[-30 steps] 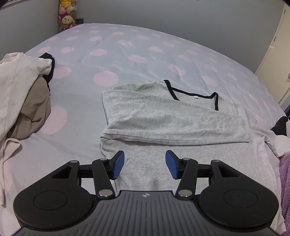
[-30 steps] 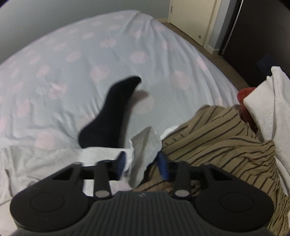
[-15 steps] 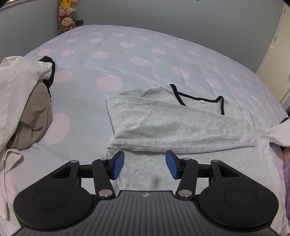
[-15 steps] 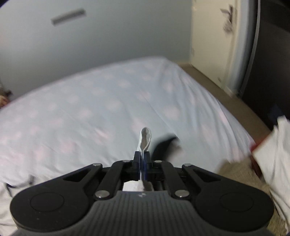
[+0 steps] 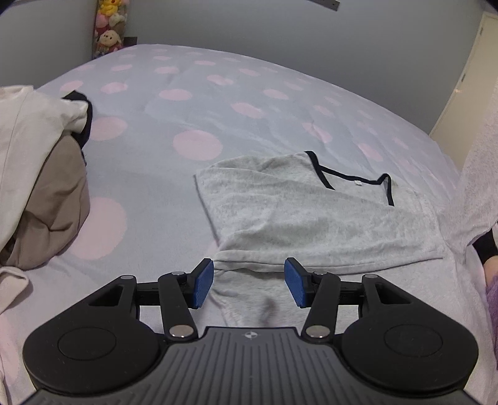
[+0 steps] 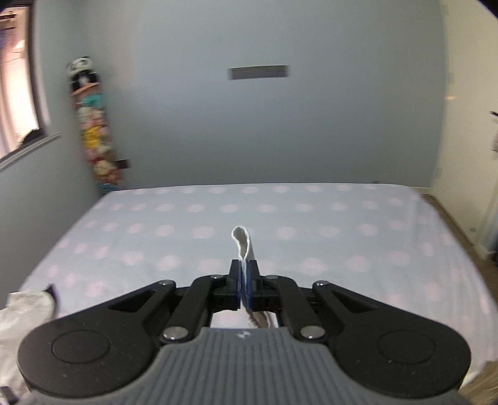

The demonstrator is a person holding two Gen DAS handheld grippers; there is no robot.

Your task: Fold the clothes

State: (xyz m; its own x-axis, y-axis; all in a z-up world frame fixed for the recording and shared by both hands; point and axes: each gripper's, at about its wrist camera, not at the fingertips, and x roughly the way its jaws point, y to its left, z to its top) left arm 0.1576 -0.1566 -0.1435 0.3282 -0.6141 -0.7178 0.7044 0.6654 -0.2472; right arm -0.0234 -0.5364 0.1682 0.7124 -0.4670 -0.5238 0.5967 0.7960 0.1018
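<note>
A light grey T-shirt (image 5: 311, 215) with a black collar lies partly folded on the pink-dotted bed sheet (image 5: 193, 93). My left gripper (image 5: 248, 264) hovers open just over the shirt's near part, with nothing between its blue pads. The right gripper (image 6: 244, 264) is shut on a thin edge of grey cloth (image 6: 241, 240), which sticks up past its fingertips, raised well above the bed. In the left wrist view that lifted grey cloth (image 5: 479, 162) rises from the shirt's right side.
A heap of cream and brown clothes (image 5: 37, 174) sits at the left of the bed. Plush toys (image 5: 109, 28) are stacked in the far corner. A cream door (image 5: 467, 78) stands at the right. A person's dark cuff (image 5: 484, 247) shows at the right edge.
The right gripper closed on the grey cloth and swung up, away from a black sock and a striped garment. The shirt's right side rose. The left gripper drifted slightly forward, staying open.
</note>
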